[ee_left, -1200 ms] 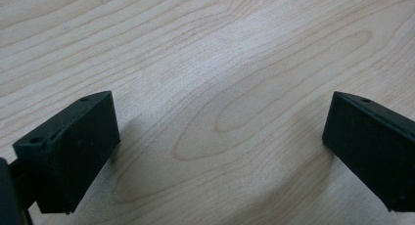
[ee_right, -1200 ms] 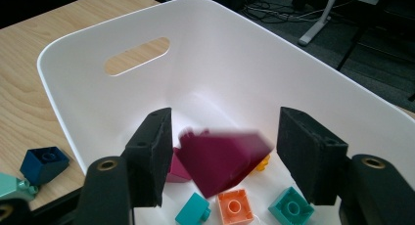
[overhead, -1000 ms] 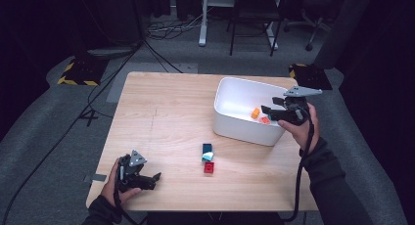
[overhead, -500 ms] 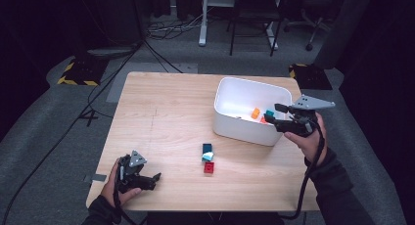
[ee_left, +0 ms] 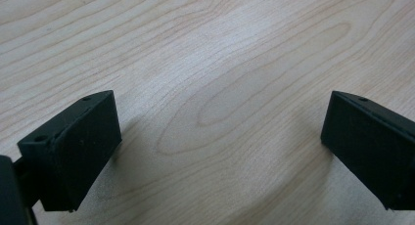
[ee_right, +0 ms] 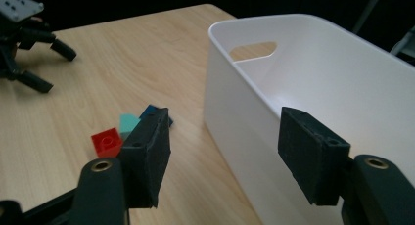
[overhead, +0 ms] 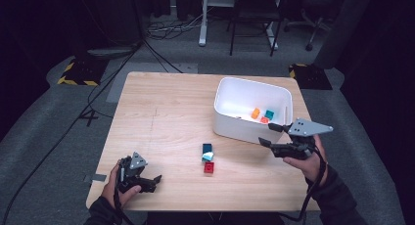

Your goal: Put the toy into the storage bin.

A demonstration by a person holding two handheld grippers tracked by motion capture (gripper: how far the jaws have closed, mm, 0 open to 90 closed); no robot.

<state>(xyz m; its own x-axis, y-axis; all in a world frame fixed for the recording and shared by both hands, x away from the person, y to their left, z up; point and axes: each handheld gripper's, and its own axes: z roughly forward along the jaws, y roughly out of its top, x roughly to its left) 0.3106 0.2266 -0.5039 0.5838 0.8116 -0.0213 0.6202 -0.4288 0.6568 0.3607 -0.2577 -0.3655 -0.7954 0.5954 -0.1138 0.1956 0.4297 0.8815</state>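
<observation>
High overhead view, 2 close tabletop [overhead: 166, 112] views

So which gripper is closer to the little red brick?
The left gripper, by a little. It rests near the table's front edge, to the left of the red brick. The right gripper hovers to its right, by the white bin.

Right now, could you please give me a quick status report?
Both grippers open, empty: left gripper low over table, right gripper beside white plastic bin. Red brick, teal blocks on table. Nothing between.
</observation>
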